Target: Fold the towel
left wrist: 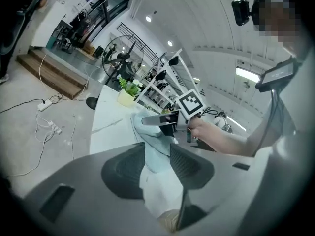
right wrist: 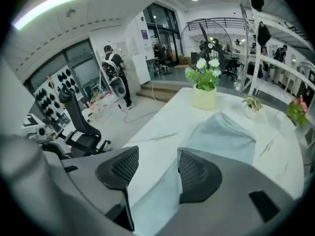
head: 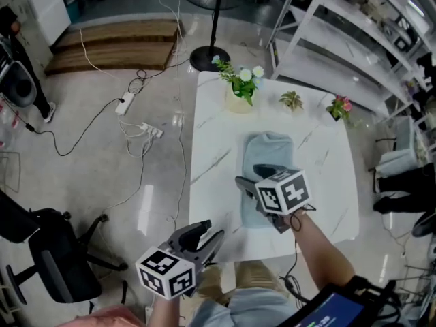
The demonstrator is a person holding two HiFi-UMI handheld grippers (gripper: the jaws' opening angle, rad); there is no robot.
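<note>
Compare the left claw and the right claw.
The right claw hangs over the light blue towel on the white table; the left claw is held by the table's near corner, clear of the towel. The right claw tips down steeply; the left claw lies nearer level. Both stand open, gripping nothing.

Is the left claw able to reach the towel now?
Probably yes: the left claw is open, only bare table lies between it and the towel, though the right claw hovers above it.
</note>
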